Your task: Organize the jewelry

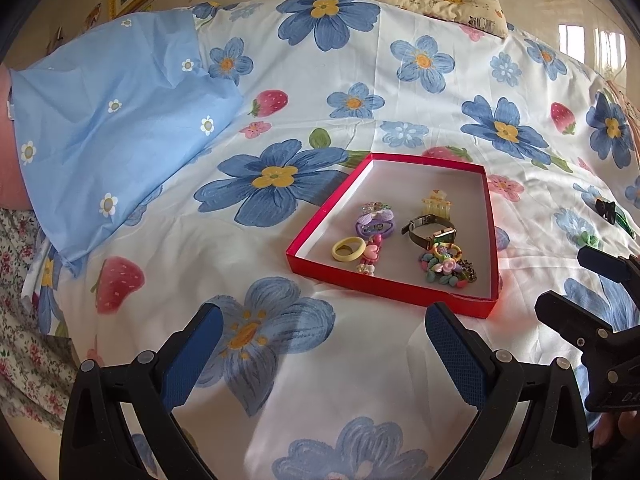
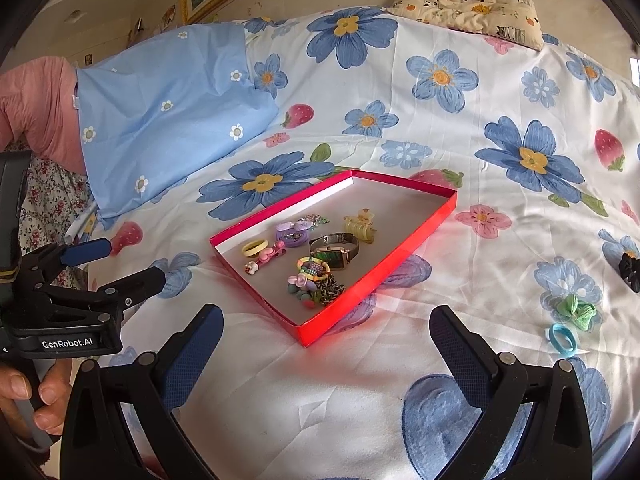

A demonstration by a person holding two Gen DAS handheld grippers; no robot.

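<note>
**A:** What did the left wrist view show?

**B:** The left gripper (image 1: 324,330) hung over the floral sheet (image 1: 432,92), its blue fingers (image 1: 192,356) spread wide with nothing between them. The red box (image 1: 390,298) lay just ahead and a little to its right, flat on the sheet. Inside were a yellow ring (image 1: 349,249), a purple hair tie (image 1: 375,224), a pink clip (image 1: 370,258), a yellow claw clip (image 1: 437,204), a watch (image 1: 430,234) and a cluster of beaded pieces (image 1: 446,270) touching the watch. The right gripper (image 1: 560,284) came in at the right edge, beside the box.

**A:** Was that one open too?

**B:** Its jaws stood apart there, holding nothing. A black bow (image 1: 604,209) lay on the sheet beyond it, outside the box.

**A:** And the right wrist view?

**B:** The right gripper (image 2: 326,330) was open and empty, with the box (image 2: 340,320) directly ahead, one corner pointing between its fingers. The watch (image 2: 334,250) and the claw clip (image 2: 360,226) sat in the middle of it. Off to the right, well apart from the box, lay a green bow (image 2: 576,310), a blue ring (image 2: 562,340) just beside it, and the black bow (image 2: 630,272) at the frame's edge.

**A:** Any writing?

**B:** "GenRobot.AI" in white on the left gripper (image 2: 132,264), which a hand (image 2: 28,404) held at the left edge, open. The patterned pillow (image 2: 468,6) at the head of the bed bore small printed marks, too small to read.
</note>
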